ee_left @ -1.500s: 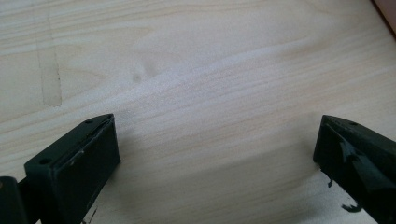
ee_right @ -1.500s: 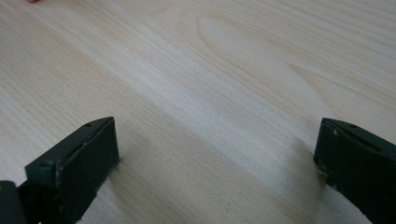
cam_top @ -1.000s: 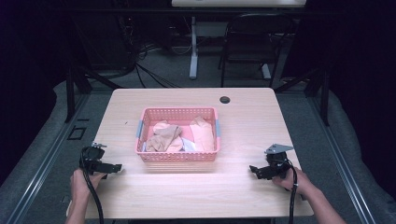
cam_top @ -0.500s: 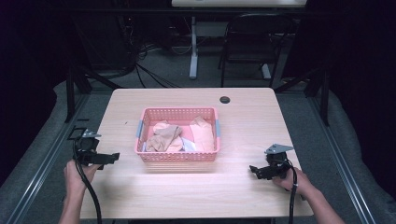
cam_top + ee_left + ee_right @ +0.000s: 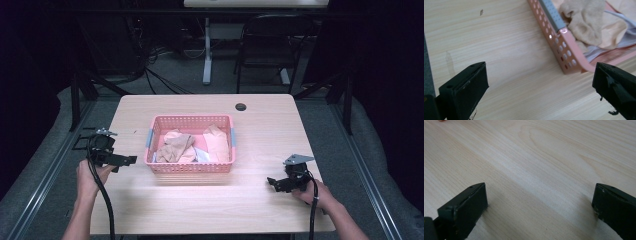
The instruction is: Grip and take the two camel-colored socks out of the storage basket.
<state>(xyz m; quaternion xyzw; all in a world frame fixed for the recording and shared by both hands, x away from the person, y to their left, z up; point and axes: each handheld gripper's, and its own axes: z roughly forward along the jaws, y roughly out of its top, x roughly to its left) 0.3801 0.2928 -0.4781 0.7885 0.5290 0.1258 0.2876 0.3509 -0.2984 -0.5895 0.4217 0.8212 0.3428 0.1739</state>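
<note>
Pale wooden table (image 5: 260,125) with a pink basket (image 5: 190,168) of cloths.

Both grippers are black. The left gripper (image 5: 131,160) trails a thick black cable over the forearm, and so does the right gripper (image 5: 271,182), which carries a grey three-cornered plate on top. Each has two blocky black jaws, their flat pads scuffed, with a small screw hole near the tip. The person's forearms are bare, with no sleeves.
</note>
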